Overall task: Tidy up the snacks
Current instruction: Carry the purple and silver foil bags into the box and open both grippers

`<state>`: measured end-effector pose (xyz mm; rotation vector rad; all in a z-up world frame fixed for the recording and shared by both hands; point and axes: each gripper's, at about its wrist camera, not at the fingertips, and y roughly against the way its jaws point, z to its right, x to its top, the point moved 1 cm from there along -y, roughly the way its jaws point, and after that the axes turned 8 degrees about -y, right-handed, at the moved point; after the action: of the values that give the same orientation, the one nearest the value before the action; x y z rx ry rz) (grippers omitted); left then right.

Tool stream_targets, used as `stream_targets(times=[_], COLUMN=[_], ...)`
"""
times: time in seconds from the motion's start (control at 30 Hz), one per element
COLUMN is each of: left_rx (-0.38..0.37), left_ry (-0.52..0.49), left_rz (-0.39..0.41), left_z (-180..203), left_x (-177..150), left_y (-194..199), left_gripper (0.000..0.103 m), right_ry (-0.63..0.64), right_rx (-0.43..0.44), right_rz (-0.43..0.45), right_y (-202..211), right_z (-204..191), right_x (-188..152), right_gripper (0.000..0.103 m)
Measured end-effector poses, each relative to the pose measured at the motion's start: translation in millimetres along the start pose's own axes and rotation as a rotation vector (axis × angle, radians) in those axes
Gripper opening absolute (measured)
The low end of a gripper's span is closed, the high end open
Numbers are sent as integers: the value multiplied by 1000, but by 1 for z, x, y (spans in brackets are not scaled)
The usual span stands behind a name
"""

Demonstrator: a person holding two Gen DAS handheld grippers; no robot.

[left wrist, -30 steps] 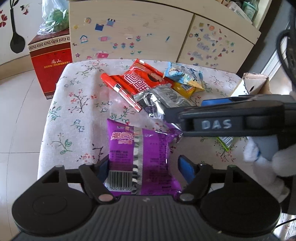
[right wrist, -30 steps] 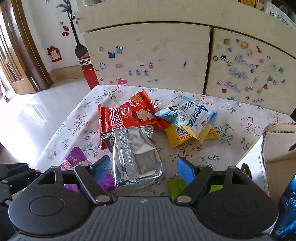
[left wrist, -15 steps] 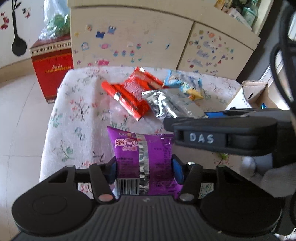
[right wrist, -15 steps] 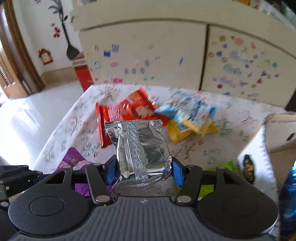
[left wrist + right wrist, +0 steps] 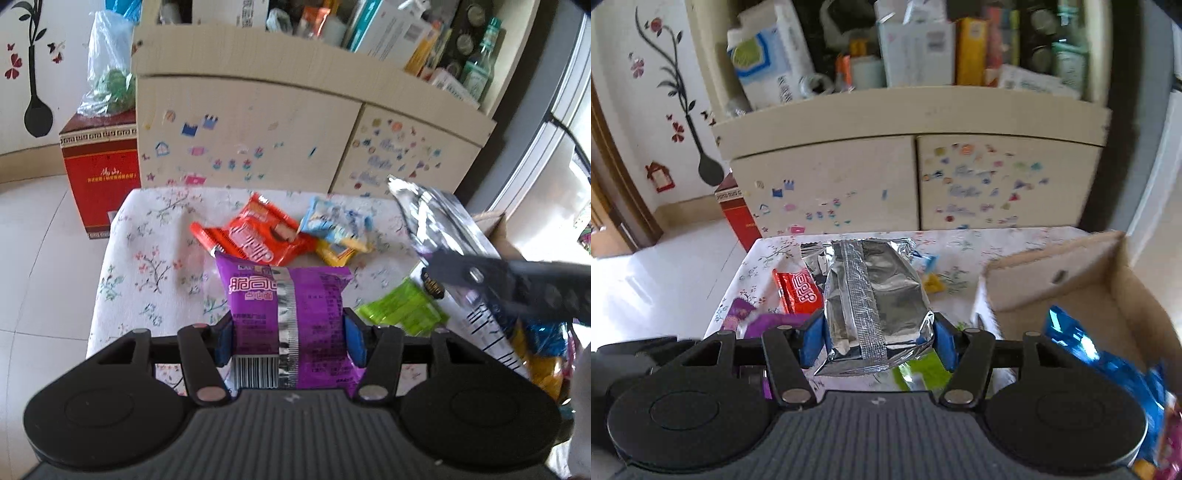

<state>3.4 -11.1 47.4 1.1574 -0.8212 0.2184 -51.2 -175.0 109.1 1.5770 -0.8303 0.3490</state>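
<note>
The fingers (image 5: 224,339) of the left gripper (image 5: 290,341) pinched a purple snack packet (image 5: 288,317) across its lower half, blue pads pressing in from either side, the packet held clear above the floral worktop (image 5: 147,266). The right gripper (image 5: 879,341) likewise had its fingers (image 5: 812,341) clamped on a silver foil packet (image 5: 871,306), which bulged between the pads and stood lifted off the cloth.

Both grips looked shallow, near the bottom seam, on slick, air-filled bags. A quick swing toward the cardboard box (image 5: 1108,280) could probably let either packet slide or pivot out. The two grippers sat close together, so the silver packet or the right gripper might clip the purple one on the way across. Squeezing harder could burst a bag or crush what was inside.

The left wrist view showed what remained on the worktop: a red packet (image 5: 255,240), a pale blue packet (image 5: 336,221) lying over a yellow one (image 5: 332,254), and a green packet (image 5: 402,310) near the box. It also showed the right gripper from the side, blurred, with the silver bag in it. The right wrist view alone revealed the box's open interior, with a shiny blue packet (image 5: 1108,369) already inside at its near end.
</note>
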Motion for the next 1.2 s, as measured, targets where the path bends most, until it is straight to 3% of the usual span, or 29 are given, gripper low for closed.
stream_targets(times=[0.6, 1.2], left_rx=[-76, -238], left_ry=[-50, -124], left_rz=[53, 86], left_z=[57, 111], left_x=[15, 20], left_y=[5, 1], left_gripper=[56, 56], right_ry=[-97, -231], right_rx=[-15, -123], right_rz=[71, 147], right_y=[36, 71], right_z=[34, 94], right_x=[-3, -1], right_gripper=[66, 66])
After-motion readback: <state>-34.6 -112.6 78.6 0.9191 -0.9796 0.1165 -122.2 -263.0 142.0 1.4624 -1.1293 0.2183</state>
